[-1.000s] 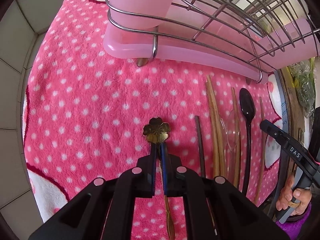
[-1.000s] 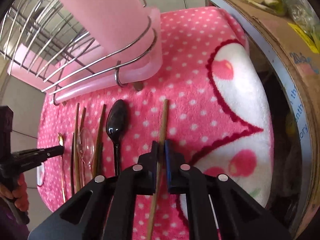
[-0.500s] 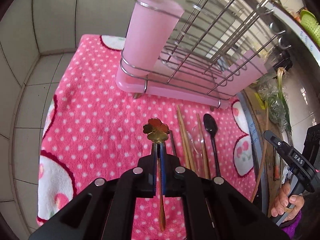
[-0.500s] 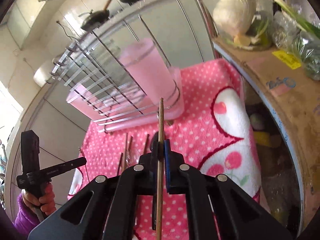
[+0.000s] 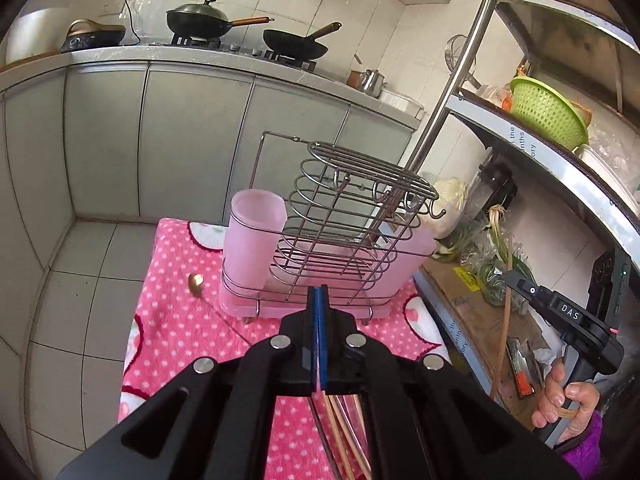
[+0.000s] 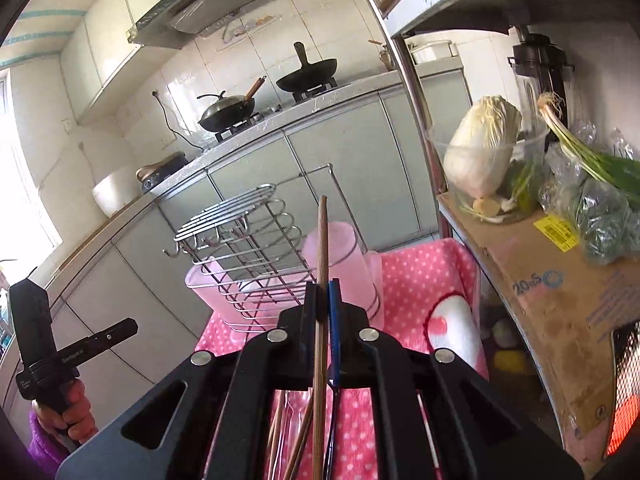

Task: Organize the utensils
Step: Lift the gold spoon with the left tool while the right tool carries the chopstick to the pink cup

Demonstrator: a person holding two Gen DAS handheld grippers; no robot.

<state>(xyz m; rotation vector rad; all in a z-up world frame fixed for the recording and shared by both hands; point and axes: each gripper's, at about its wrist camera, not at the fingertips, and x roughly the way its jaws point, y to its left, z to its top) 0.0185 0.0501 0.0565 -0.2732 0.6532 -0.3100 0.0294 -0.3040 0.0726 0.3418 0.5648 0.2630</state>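
Note:
My left gripper (image 5: pixel 318 300) is shut, its blue pads pressed together with nothing between them. The gold spoon (image 5: pixel 196 280) is out of the grip, seen over the pink dotted towel (image 5: pixel 180 320) left of the wire rack (image 5: pixel 352 220). My right gripper (image 6: pixel 323 292) is shut on a wooden chopstick (image 6: pixel 322 240) that sticks up past the pads, in front of the pink cup (image 6: pixel 340 252). From the left wrist view, that chopstick (image 5: pixel 505 320) hangs below the right gripper (image 5: pixel 512 278). More chopsticks (image 5: pixel 340 432) lie on the towel under my fingers. The rack's left pink cup (image 5: pixel 256 236) stands upright.
A metal shelf unit (image 6: pixel 520 248) stands right of the towel with a cardboard liner, cabbage (image 6: pixel 480 148) and greens. A green colander (image 5: pixel 544 112) sits higher up. Grey cabinets (image 5: pixel 192 140) with woks on the counter lie behind. Tiled floor (image 5: pixel 72 280) borders the towel on the left.
Both grippers rose and tilted up from the towel toward the rack. The gold spoon left the left gripper's pads, which closed fully. The right gripper kept its chopstick.

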